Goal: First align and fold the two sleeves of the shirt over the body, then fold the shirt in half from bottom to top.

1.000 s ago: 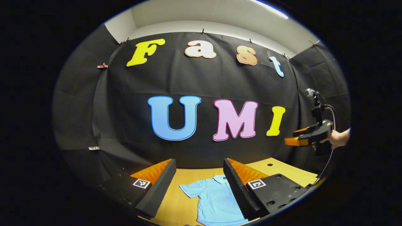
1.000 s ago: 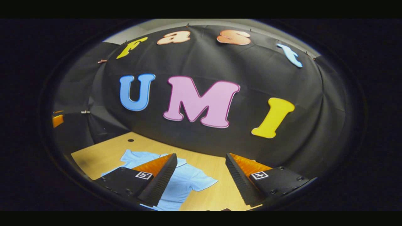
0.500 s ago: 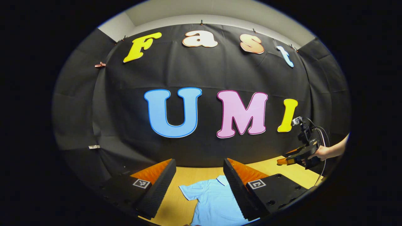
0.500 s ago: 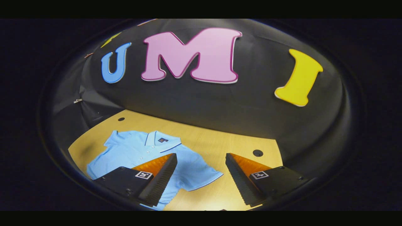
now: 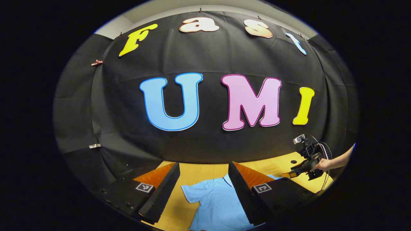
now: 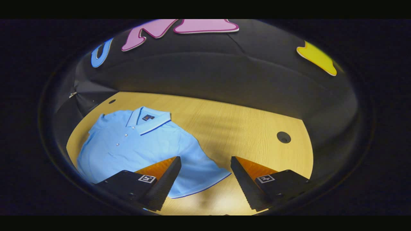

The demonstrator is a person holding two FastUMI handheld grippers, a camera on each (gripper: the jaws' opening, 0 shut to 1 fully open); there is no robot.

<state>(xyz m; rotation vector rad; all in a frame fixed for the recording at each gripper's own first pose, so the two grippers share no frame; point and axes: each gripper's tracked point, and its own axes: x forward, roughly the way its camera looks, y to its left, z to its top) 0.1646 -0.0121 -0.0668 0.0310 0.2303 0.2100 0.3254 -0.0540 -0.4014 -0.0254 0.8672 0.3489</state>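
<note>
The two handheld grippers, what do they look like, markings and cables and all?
Each gripper has two wedge-shaped fingers with ribbed inner faces on black bolted blocks, each block bearing a square black-and-white marker tag: left gripper, right gripper. Farther off in the left gripper view, the right one carries a small camera on top and looping black cables.

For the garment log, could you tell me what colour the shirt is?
Light blue, with a thin dark trim line on the collar and sleeve hem; the shirt shows best in the right gripper view.
</note>
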